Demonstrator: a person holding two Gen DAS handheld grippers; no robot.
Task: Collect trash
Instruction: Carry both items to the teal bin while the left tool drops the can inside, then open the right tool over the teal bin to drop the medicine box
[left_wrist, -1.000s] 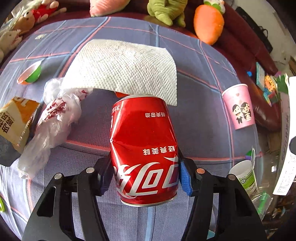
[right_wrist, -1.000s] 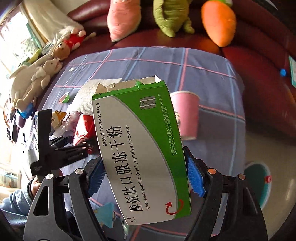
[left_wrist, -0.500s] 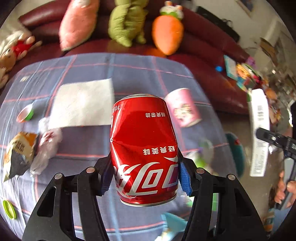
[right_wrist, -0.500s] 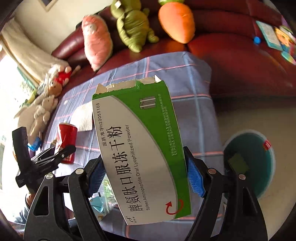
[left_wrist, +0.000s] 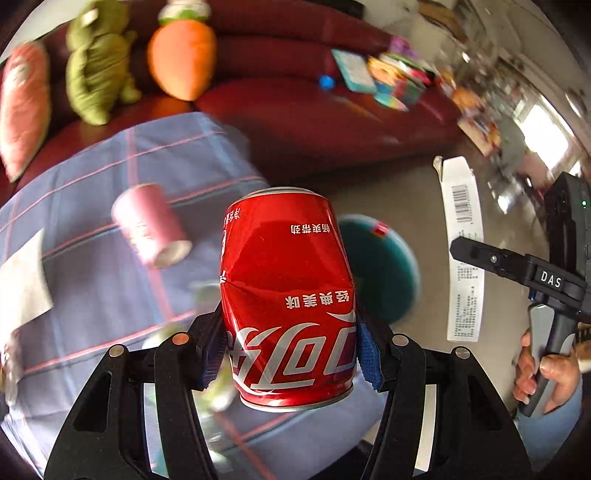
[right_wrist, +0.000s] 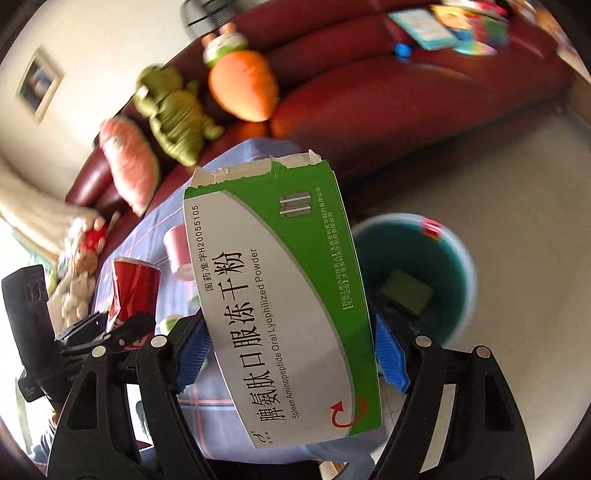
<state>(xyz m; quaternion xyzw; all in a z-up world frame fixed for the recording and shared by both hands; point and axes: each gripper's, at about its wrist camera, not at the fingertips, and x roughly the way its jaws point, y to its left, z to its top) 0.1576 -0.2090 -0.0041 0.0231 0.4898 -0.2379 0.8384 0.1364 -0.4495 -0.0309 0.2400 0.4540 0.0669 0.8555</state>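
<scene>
grippers both loaded: your left gripper (left_wrist: 290, 350) clamps a dented red cola can (left_wrist: 288, 295) by its lower sides, above the edge of the blue plaid tablecloth (left_wrist: 92, 280). your right gripper (right_wrist: 291, 354) pinches a green-and-white medicine box (right_wrist: 280, 306), torn end up, with the teal bin (right_wrist: 456, 258) on the floor just right of it.

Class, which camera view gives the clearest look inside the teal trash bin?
The right wrist view: the bin shows its open mouth and a green item lying inside. In the left wrist view the bin is blurred and half hidden behind the cola can.
</scene>
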